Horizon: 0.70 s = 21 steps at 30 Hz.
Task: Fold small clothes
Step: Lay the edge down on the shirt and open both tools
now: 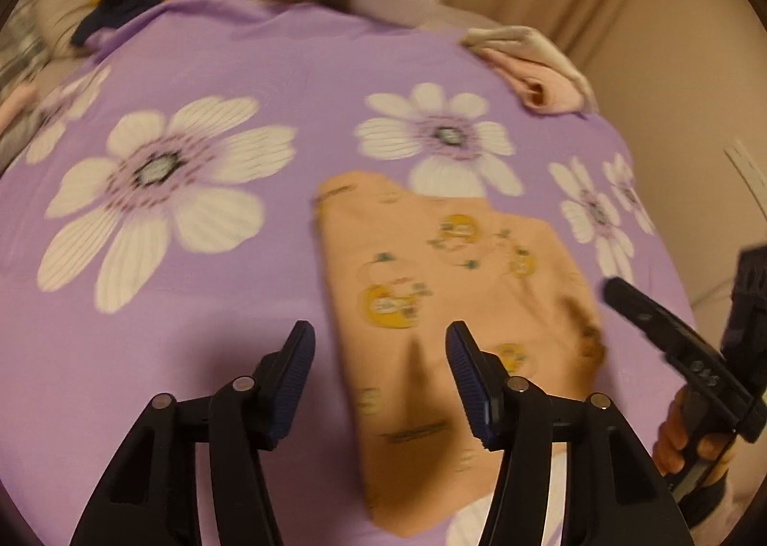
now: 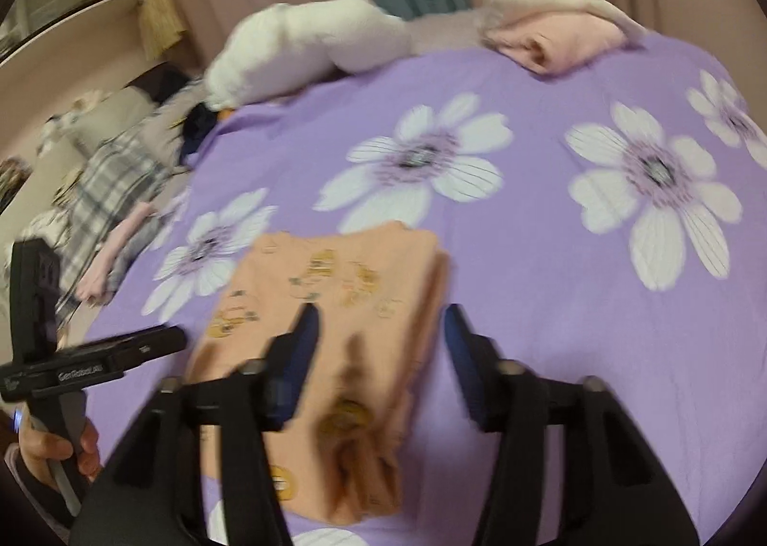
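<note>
My left gripper [image 1: 381, 344] stood open above the folded orange garment [image 1: 446, 306], gripping nothing. My right gripper [image 2: 381, 330] was likewise parted over the garment [image 2: 326, 306], pads clear. The garment lay flat on the purple sheet [image 1: 215, 282], near its front edge.

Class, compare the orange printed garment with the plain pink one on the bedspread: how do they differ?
The orange printed garment has yellow cartoon figures; the pink garment is plain. The orange one lies near, under both tools; the pink one sits at the bedspread's far edge. Both are folded.
</note>
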### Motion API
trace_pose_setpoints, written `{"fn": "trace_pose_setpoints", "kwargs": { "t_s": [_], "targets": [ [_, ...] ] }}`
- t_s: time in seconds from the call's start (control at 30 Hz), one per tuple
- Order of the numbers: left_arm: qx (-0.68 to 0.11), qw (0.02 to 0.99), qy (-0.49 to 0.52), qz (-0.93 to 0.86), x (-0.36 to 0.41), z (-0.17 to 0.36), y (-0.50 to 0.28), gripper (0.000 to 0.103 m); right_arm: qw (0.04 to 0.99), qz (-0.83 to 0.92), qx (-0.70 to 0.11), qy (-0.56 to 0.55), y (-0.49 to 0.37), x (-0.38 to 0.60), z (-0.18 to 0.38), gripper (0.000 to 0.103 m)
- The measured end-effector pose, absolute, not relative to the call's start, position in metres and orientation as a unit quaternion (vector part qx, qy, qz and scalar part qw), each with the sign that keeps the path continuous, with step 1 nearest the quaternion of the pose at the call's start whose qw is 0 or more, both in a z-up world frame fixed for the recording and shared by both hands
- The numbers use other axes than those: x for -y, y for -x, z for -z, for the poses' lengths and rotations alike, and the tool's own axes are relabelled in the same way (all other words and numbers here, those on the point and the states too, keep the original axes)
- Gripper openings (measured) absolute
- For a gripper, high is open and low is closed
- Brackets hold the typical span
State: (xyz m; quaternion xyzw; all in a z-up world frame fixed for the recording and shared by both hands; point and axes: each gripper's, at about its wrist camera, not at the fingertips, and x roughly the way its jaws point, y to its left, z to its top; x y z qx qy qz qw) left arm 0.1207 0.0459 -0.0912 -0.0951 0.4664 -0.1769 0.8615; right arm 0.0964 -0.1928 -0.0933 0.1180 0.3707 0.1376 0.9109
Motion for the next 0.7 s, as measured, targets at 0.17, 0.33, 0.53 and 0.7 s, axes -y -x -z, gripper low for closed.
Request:
{"fn": "trace_pose_setpoints", "kwargs": {
  "t_s": [0.17, 0.33, 0.53, 0.7],
  "targets": [
    [-0.483, 0.85, 0.059, 0.202, -0.018, 0.106, -0.119, 0.043, 0.905, -0.164, -0.389, -0.059, -0.097, 0.163, 0.105, 0.019],
    [-0.502, 0.84, 0.067, 0.192, -0.019, 0.128, -0.122, 0.043, 0.887, -0.146, -0.437, -0.04, -0.105, 0.16, 0.14, 0.016],
    [-0.5, 0.842, 0.063, 0.193, -0.019, 0.118, -0.115, 0.043, 0.887, -0.143, -0.438, -0.036, -0.102, 0.159, 0.139, 0.021],
    [-0.487, 0.851, 0.039, 0.192, -0.02, 0.111, -0.09, 0.043, 0.893, -0.165, -0.418, -0.03, -0.079, 0.152, 0.122, 0.023]
  ]
}}
